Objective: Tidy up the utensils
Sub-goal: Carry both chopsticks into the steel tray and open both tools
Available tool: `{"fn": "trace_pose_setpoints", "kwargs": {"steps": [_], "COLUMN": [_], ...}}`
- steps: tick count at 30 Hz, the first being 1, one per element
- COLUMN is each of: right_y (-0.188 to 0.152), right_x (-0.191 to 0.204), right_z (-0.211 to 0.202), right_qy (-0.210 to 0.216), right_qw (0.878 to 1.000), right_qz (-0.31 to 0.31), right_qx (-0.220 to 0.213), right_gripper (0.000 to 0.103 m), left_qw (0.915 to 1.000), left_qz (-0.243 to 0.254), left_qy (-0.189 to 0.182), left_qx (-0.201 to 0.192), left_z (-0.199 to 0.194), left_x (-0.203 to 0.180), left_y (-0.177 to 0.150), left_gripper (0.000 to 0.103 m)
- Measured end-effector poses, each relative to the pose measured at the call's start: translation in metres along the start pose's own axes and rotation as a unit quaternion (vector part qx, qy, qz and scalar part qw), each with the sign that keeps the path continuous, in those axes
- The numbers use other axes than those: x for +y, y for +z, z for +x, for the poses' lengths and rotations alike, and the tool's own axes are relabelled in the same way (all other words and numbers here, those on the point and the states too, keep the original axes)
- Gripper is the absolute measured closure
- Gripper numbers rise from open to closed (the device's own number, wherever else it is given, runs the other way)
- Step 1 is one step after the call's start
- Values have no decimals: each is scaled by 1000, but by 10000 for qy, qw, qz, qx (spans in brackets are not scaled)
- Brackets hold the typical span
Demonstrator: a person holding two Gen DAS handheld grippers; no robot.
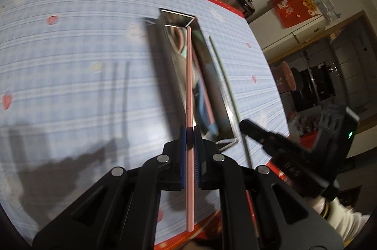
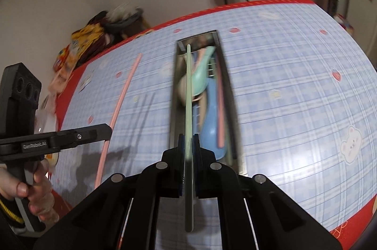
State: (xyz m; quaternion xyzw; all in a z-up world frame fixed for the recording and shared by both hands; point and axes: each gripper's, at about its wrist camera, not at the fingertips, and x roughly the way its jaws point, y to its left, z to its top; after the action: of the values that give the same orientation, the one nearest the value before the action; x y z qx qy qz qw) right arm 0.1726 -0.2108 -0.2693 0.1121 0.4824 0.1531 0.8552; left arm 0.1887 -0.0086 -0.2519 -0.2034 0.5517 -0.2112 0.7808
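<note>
The left hand-held gripper [image 1: 190,132] is clenched on a pink chopstick [image 1: 189,75], the right hand-held gripper [image 2: 188,144] on a green chopstick [image 2: 188,94], both above the steel tray [image 2: 229,75] on the counter [image 2: 294,89]. Keep each stick parallel to the tray's length (spoons already crowd it) and lower tip first.

The tray [image 1: 226,113] is polished metal, mirror-glossy inside. The pink chopstick [image 1: 189,85] and green chopstick [image 2: 188,89] look like smooth matt plastic. The worktop [image 2: 294,96] wears a slightly shiny checked cover.
</note>
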Motion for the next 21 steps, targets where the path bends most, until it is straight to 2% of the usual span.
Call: {"fn": "trace_pose_setpoints", "kwargs": {"steps": [9, 19, 20, 21], "right_y": [22, 41, 42, 43], "right_x": [-14, -17, -17, -18], "right_z": [33, 56, 58, 57], "right_qy": [-204, -304, -304, -323], "right_qw": [9990, 9984, 9982, 9980], "right_qz": [292, 188, 207, 235], "right_qx": [253, 441, 482, 484], "right_gripper": [96, 96, 96, 95], "left_qw": [9983, 9965, 9966, 9969], "left_qz": [-489, -689, -682, -677], "left_qy": [-78, -44, -42, -48], "left_qx": [322, 478, 456, 391], "left_z": [66, 99, 99, 95], "left_x": [-12, -10, -10, -9], "left_y": [51, 78, 80, 82], "left_gripper": [93, 93, 87, 76]}}
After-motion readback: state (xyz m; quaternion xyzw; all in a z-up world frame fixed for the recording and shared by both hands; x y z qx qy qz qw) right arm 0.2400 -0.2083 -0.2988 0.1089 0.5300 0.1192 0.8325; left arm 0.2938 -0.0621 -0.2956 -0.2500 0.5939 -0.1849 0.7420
